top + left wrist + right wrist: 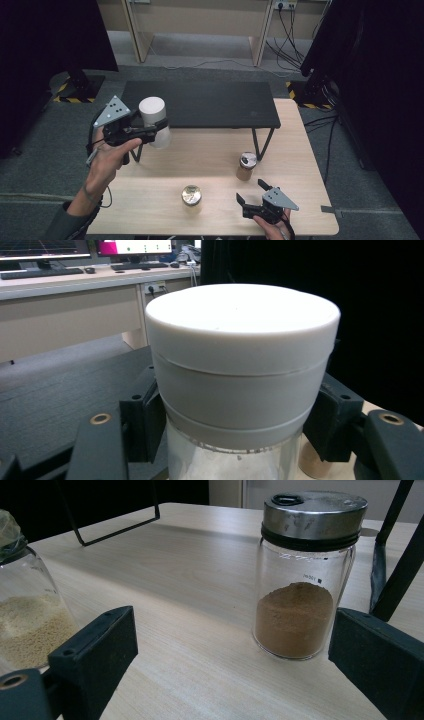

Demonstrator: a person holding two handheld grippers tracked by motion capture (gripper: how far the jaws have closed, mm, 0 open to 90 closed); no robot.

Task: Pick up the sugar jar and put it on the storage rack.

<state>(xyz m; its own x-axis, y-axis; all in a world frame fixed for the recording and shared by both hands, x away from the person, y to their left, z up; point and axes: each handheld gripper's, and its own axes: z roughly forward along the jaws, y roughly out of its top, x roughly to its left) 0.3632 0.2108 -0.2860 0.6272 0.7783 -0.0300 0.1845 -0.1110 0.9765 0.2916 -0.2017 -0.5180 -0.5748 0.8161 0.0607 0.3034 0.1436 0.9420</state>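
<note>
White-lidded jar, held aloft left of frame centre by left gripper, jaws clenched just under the lid: glass body likely slick, breakable, fairly light; right gripper spread, empty, lower right.

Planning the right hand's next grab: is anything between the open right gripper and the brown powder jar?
Nothing visible: bare table lies between the right gripper and the brown powder jar. The pale-grain jar stands off to one side.
</note>
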